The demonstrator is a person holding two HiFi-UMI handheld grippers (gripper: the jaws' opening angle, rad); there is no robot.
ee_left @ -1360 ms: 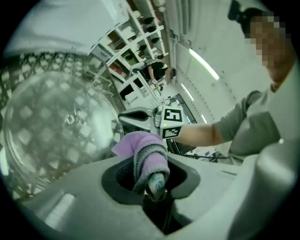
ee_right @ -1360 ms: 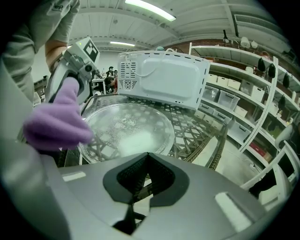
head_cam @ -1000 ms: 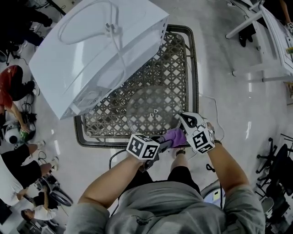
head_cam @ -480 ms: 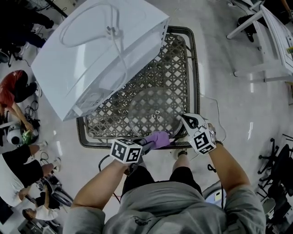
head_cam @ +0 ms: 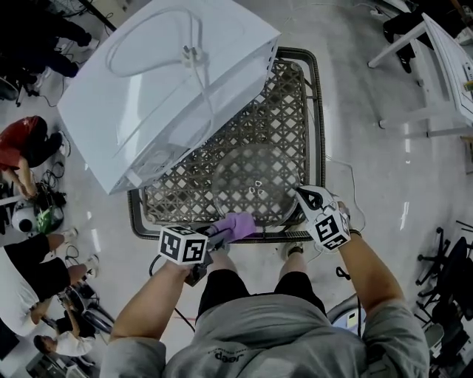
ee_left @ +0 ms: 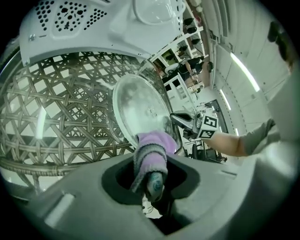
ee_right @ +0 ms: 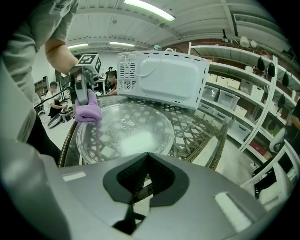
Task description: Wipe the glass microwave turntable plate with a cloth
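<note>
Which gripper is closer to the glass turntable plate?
Right. The right gripper has its tips at the near right rim of the glass plate; the left gripper hangs back, only its cloth reaching the rim.

A white microwave [head_cam: 162,88] stands on the far left part of a woven lattice worktop [head_cam: 292,103], its power cord [head_cam: 188,52] looped against the casing. The worktop has a dark rounded rim. All around lies a glossy pale floor [head_cam: 369,170]. A white desk [head_cam: 443,59] stands at the upper right, well apart. Several people [head_cam: 22,144] are at the left, away from the worktop. The right gripper view shows open shelves [ee_right: 243,101] carrying storage bins, with strip lights [ee_right: 150,9] along the ceiling.
</note>
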